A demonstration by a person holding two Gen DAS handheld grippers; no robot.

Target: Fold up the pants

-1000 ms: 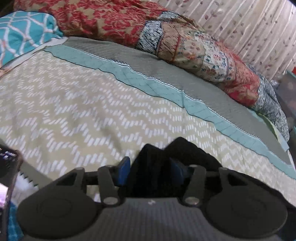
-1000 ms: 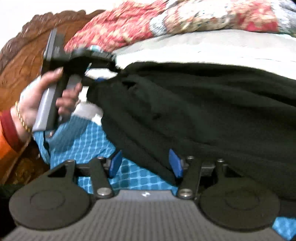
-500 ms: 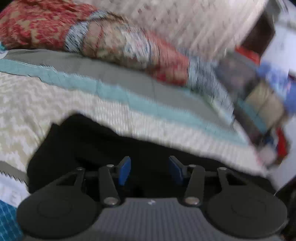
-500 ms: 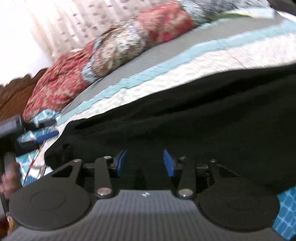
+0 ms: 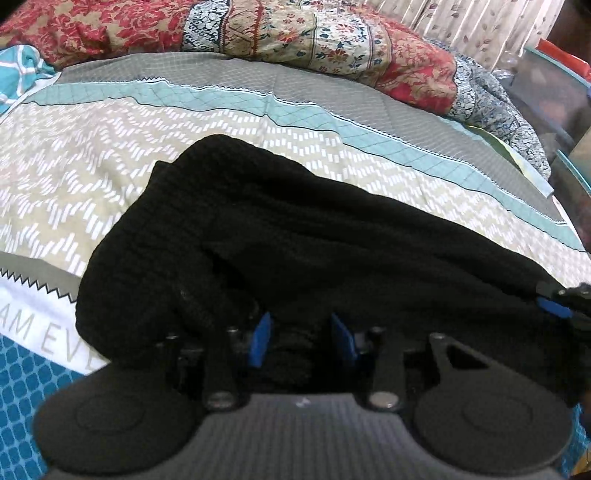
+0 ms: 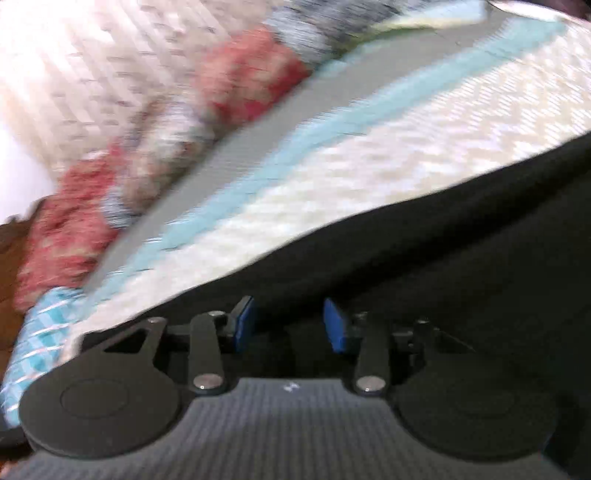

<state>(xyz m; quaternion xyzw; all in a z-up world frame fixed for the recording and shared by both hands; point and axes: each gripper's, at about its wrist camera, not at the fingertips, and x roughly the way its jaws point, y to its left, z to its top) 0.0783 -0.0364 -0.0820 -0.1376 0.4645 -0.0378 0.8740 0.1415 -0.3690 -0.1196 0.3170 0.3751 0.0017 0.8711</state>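
Note:
The black pants (image 5: 303,229) lie across the patterned bedspread (image 5: 74,177), folded over with a rounded end at the upper left. My left gripper (image 5: 301,338) has its blue pads on either side of bunched black fabric at the near edge. In the right wrist view the pants (image 6: 461,251) fill the lower right. My right gripper (image 6: 290,325) has black fabric between its blue pads. The right gripper's blue pad also shows at the left wrist view's right edge (image 5: 554,308).
A red and floral quilt (image 5: 295,33) is piled along the far side of the bed. A teal patterned pillow (image 5: 18,74) lies at the far left. A curtain (image 5: 472,26) hangs behind. Blue dotted fabric (image 5: 26,384) covers the near left corner.
Both grippers have swung across the bed with the pants, laying them flat over the bedspread. The right view has moved off the hand and left gripper and is blurred by motion.

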